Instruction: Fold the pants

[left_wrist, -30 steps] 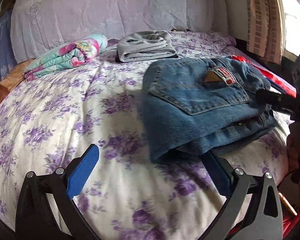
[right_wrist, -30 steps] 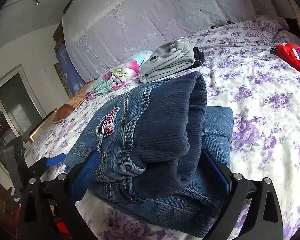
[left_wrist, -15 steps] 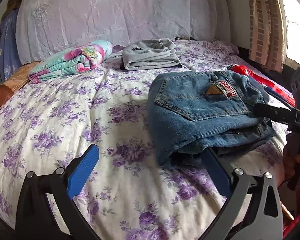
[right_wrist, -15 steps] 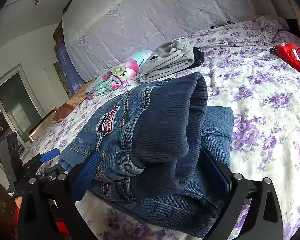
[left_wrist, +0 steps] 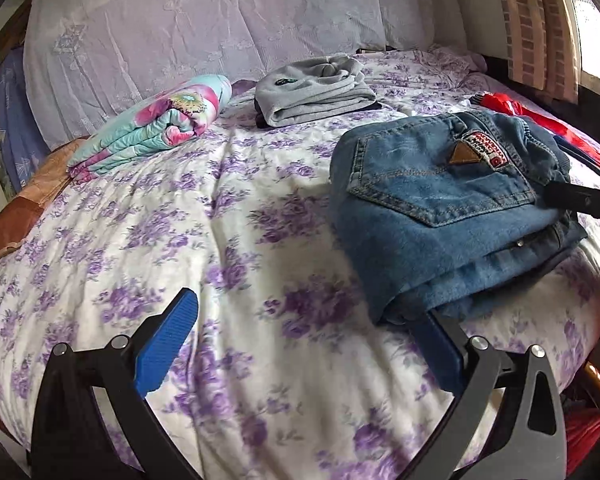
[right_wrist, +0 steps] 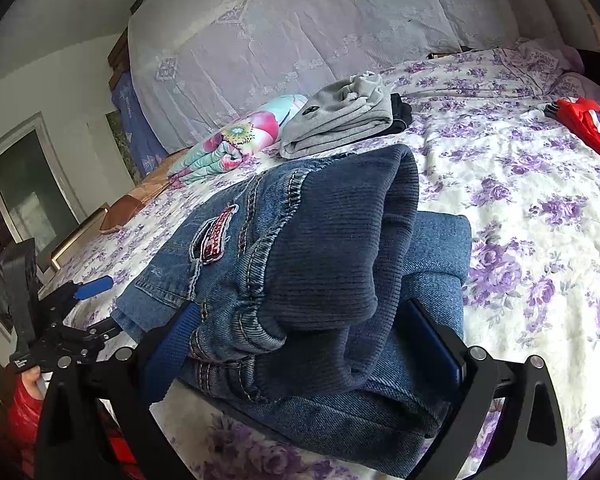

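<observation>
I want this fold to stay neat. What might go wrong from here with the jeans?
1. The jeans lie near the bed's front edge; a nudge might slide them off.
2. The right gripper straddles the bulky waistband end, jaws wide; closing or pulling back carelessly may drag the top layer and undo the fold.
3. The left gripper is open, one finger at the folded edge; it may snag there.

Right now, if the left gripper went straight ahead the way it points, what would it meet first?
Probably the floral bedspread: the left gripper has open jaws with only bedding between them. The folded jeans lie just right of that line, though depth is unclear.
</observation>
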Action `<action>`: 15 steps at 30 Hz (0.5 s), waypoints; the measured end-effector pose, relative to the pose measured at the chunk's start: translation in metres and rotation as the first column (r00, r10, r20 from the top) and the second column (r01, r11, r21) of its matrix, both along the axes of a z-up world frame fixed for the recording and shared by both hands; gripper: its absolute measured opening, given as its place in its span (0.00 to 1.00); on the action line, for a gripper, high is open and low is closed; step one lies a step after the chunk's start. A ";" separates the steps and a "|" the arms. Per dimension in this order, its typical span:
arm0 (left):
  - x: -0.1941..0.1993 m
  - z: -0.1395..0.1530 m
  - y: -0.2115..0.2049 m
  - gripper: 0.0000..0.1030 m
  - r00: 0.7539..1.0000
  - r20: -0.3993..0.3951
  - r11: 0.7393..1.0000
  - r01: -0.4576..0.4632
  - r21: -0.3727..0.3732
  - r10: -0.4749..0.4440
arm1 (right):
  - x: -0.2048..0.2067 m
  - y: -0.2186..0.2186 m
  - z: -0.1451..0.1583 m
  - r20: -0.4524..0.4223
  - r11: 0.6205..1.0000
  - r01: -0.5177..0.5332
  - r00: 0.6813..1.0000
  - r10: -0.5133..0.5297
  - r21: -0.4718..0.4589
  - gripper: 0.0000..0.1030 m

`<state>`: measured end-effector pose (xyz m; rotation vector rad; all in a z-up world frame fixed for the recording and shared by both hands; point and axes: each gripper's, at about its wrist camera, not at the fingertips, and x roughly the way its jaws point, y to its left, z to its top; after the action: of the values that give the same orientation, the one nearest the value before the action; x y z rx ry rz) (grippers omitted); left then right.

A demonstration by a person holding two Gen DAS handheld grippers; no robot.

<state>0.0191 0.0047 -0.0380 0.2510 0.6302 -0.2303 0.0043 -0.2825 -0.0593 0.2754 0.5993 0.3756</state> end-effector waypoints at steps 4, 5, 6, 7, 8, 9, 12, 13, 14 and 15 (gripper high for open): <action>-0.010 0.002 -0.005 0.96 0.999 0.031 0.997 0.008 0.078 -0.010 | 0.001 -0.003 -0.001 -0.002 1.000 -0.001 1.000 0.001 0.014 0.97; -0.013 0.001 -0.005 0.96 0.999 0.040 0.996 0.012 0.086 -0.015 | 0.001 -0.003 -0.001 -0.003 1.000 -0.001 1.000 0.001 0.017 0.97; -0.014 0.001 -0.005 0.96 0.999 0.042 0.996 0.010 0.083 -0.014 | 0.001 -0.003 -0.001 -0.003 1.000 -0.001 1.000 0.001 0.017 0.97; -0.017 0.003 -0.003 0.96 0.999 0.037 0.999 0.013 0.052 -0.015 | 0.001 -0.003 -0.001 -0.003 1.000 0.000 1.000 0.000 0.016 0.97; -0.020 0.005 -0.002 0.96 0.999 0.033 0.999 0.028 0.017 -0.028 | 0.001 -0.003 -0.001 -0.003 1.000 0.000 1.000 0.000 0.017 0.97; -0.021 0.008 -0.002 0.96 0.998 0.030 0.999 0.048 -0.022 -0.048 | 0.001 -0.004 -0.001 -0.003 1.000 0.000 1.000 0.000 0.018 0.97; -0.015 0.007 -0.012 0.96 0.998 0.008 0.996 0.060 -0.059 -0.060 | 0.001 -0.004 -0.001 -0.002 1.000 0.000 1.000 0.000 0.015 0.97; -0.009 0.002 -0.017 0.96 0.998 -0.004 0.997 0.061 -0.047 -0.062 | 0.001 -0.005 -0.001 -0.003 1.000 0.000 1.000 0.000 0.016 0.97; -0.004 -0.003 -0.021 0.96 0.998 -0.005 0.998 0.055 -0.031 -0.055 | 0.001 -0.005 -0.001 -0.003 1.000 -0.001 1.000 0.001 0.016 0.97; 0.001 -0.008 -0.021 0.96 0.999 -0.004 0.999 0.051 -0.014 -0.051 | 0.001 -0.004 -0.001 -0.003 1.000 -0.001 1.000 0.001 0.014 0.97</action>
<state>0.0203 -0.0165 -0.0458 0.2532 0.6271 -0.2841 0.0053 -0.2866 -0.0600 0.2889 0.6001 0.3801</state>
